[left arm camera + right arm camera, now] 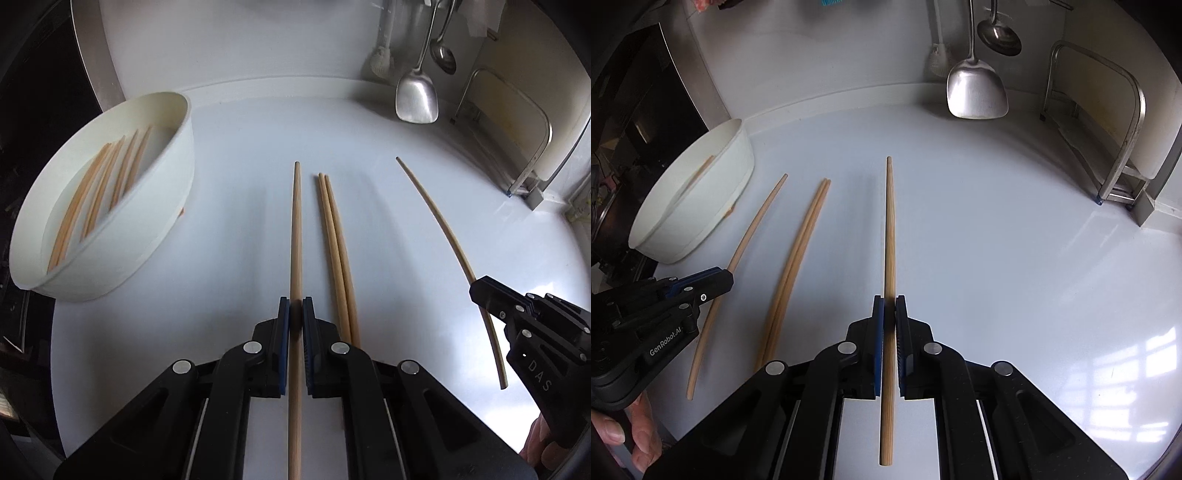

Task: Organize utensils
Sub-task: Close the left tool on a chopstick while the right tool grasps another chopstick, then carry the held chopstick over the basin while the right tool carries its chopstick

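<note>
One chopstick point(295, 236) was clenched lengthwise by the left gripper point(295, 314) and another chopstick point(889, 236) by the right gripper point(889, 314), probably for carrying to the white bowl point(173, 206) at ten o'clock.

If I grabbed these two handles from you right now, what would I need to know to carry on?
Left hand-held gripper: shut on one chopstick.
Right hand-held gripper: shut on another chopstick.
A pair of chopsticks lies on the counter between them.
Done: several chopsticks lie in the white tub at far left.
Left: likely both held sticks, then the pair, go into the tub.
</note>
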